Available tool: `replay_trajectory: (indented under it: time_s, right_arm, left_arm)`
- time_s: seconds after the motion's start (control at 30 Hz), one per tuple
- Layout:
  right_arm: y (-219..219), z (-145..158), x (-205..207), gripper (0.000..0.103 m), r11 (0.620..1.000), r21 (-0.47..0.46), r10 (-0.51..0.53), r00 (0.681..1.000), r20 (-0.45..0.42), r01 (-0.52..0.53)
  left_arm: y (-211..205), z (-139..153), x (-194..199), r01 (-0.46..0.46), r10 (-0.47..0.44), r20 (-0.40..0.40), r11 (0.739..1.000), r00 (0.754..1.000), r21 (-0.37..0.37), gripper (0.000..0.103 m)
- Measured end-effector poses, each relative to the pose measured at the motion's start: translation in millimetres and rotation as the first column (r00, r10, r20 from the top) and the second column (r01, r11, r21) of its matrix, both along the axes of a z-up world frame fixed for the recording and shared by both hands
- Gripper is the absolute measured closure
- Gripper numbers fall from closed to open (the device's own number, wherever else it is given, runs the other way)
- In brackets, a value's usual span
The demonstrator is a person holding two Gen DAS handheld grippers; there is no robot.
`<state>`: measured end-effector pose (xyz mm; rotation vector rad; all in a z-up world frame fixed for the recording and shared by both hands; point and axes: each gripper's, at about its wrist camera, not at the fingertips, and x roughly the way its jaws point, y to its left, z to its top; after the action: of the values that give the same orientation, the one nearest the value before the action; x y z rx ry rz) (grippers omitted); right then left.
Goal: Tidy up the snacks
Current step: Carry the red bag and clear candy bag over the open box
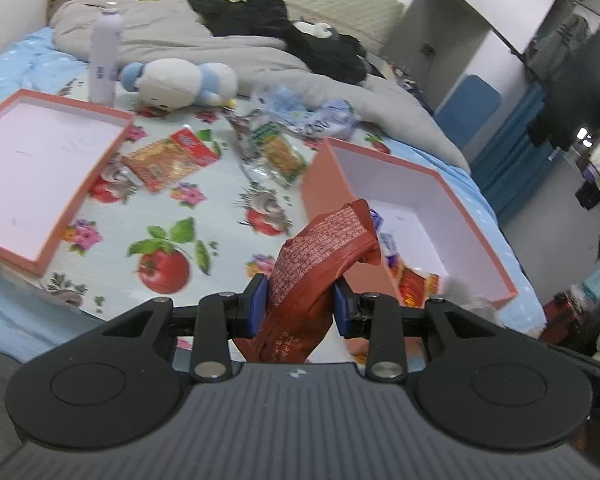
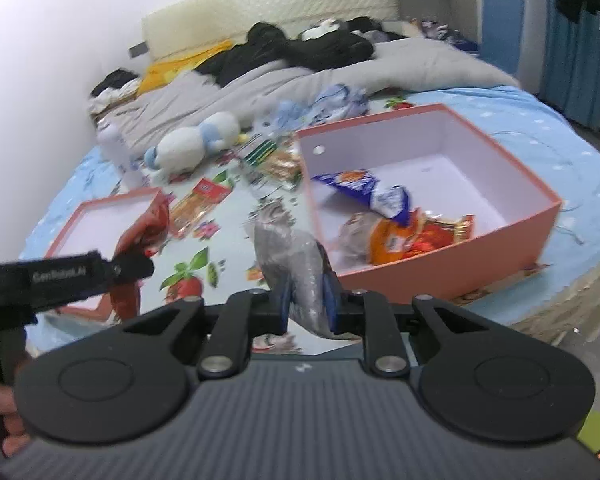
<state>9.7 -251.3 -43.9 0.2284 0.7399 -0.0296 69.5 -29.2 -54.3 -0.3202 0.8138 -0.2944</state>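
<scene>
While both grippers hold snacks, the deep pink box [image 2: 500,236] lies ahead-right: left gripper [image 1: 300,304] fingers pinch a red packet [image 1: 320,256] beside its near wall; right gripper [image 2: 306,296] fingers clamp a silver packet [image 2: 288,256], nearer.

The left hand-held gripper [image 1: 300,304] pinches a dark red snack packet [image 1: 312,264] between its blue pads, beside the deep pink box [image 1: 404,184]. More snack packets [image 1: 172,158] lie on the bed's fruit-print cloth [image 1: 188,208] between that box and a shallow lid [image 1: 80,188].
</scene>
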Motion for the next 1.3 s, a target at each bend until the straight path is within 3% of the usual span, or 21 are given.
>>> replay_trajectory:
  time_s: [0.13,0.23,0.67,1.07,1.3]
  right_arm:
    - [-12.0,-1.1,-2.2,0.100,1.000,0.002,-0.016,1.000,0.008,0.016]
    - [-16.3,-2.9,-1.4,0.100,0.999,-0.039,-0.029,0.999,0.021,0.029]
    - [-53.4,-30.3,4.0,0.100,0.997,0.023,-0.074,0.994,-0.081,0.076]
    - [-77.5,-13.4,55.6,0.100,0.997,0.048,-0.056,0.998,-0.037,0.057]
    - [-98.9,-22.1,95.0,0.099,0.996,0.045,-0.070,0.996,-0.051,0.072]
  left_arm:
    - [-19.9,-0.4,-1.5,0.034,-0.034,0.000,0.999,0.999,-0.013,0.064]
    - [-33.5,-1.6,0.2,0.054,-0.054,-0.005,0.998,0.999,-0.022,0.064]
    - [-66.5,-14.3,21.1,0.092,-0.092,-0.065,0.996,0.994,0.000,0.064]
    - [-107.5,-2.5,76.3,0.135,-0.136,-0.063,0.991,0.989,-0.011,0.064]
    - [-145.6,-8.3,121.2,0.201,-0.202,-0.073,0.979,0.977,-0.009,0.064]
